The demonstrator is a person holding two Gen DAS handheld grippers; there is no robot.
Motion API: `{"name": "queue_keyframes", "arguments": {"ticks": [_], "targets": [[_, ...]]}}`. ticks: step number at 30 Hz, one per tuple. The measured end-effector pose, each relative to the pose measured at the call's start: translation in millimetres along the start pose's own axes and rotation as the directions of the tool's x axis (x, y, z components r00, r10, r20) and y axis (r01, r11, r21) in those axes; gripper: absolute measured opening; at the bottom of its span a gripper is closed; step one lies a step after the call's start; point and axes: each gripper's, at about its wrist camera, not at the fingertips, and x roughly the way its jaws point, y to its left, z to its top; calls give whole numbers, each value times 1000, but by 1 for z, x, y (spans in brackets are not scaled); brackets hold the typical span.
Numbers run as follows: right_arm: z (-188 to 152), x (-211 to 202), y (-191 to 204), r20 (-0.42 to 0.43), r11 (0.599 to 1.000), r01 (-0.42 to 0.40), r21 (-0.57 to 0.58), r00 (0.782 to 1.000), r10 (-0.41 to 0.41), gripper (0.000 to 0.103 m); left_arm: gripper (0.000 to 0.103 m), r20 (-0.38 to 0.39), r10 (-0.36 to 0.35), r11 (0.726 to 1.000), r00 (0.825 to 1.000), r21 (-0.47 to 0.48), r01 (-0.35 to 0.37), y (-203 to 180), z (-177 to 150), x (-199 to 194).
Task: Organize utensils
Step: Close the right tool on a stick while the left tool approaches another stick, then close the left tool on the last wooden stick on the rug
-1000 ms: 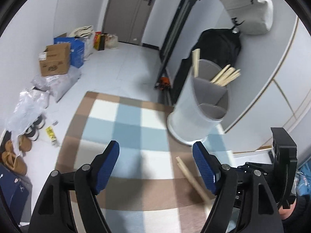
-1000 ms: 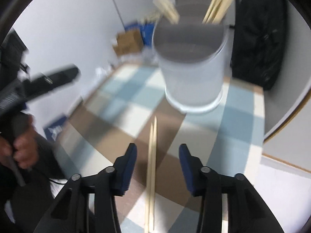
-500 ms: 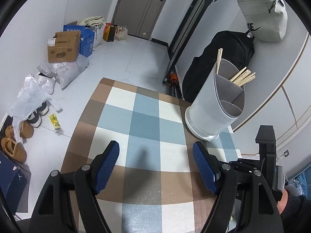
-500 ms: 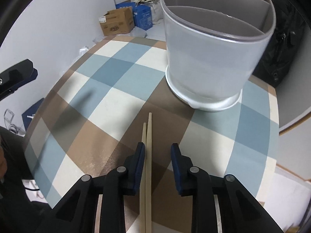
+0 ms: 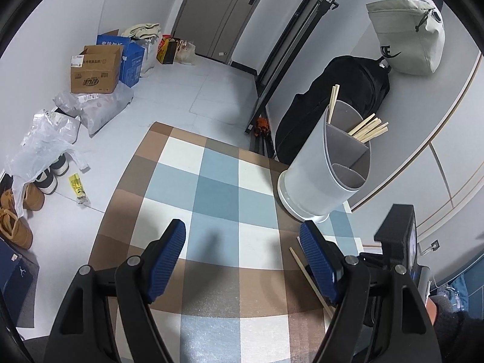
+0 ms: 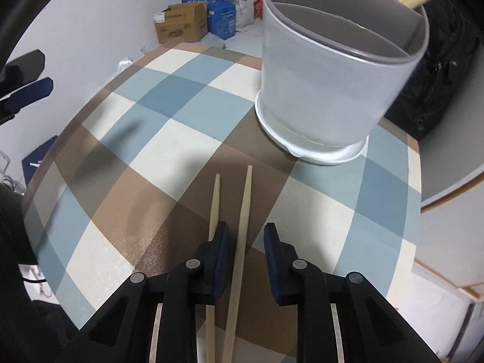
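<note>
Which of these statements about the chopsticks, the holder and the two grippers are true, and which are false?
1. The holder stands upright on the checked cloth. True.
2. The holder is empty. False: stored chopsticks stick out of it.
3. The left gripper is open with nothing in it. True.
4. The right gripper clamps both loose chopsticks. False: the right gripper, whose jaws have just been closing, is not yet shut; one loose chopstick lies between the jaws, the other chopstick outside.
</note>
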Motion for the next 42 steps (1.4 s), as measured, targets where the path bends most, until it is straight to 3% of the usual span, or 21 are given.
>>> {"name": "queue_keyframes", "arguments": {"ticks": [6, 8, 11, 15, 18, 23, 29, 36, 42], "targets": [[18, 8, 5, -7, 1000, 29, 0, 1000, -29, 20, 74, -8, 15, 1000, 1000, 11, -15, 0, -3, 0], [21, 11, 11, -7, 1000, 21, -12, 1000, -21, 5, 74, 1, 25, 999, 1000, 31, -25, -1, -4, -3], [20, 11, 18, 11, 998, 49, -42, 999, -49, 5, 74, 13, 37, 998, 999, 50, -37, -2, -6, -6], [16, 9, 5, 29, 1000, 4, 10, 1000, -4, 4, 74, 8, 45, 998, 999, 51, -46, -1, -7, -5], [10, -3, -6, 90, 998, -19, 60, 996, 14, 4, 74, -5, 44, 998, 999, 50, -43, -3, -9, -1], [-1, -48, -16, 250, 996, -30, 81, 968, 8, 4, 74, -37, 54, 994, 998, 95, -51, -18, -13, 9], [-20, -95, -30, 405, 993, -65, 96, 914, 20, 4, 74, -112, 80, 988, 990, 142, -64, -36, -26, 26], [-29, -122, -48, 504, 982, -115, 152, 863, 23, 4, 74, -174, 123, 982, 977, 163, -95, -58, -39, 37], [-41, -131, -59, 551, 967, -177, 183, 833, 48, 4, 74, -220, 148, 981, 964, 153, -116, -77, -39, 52]]}}
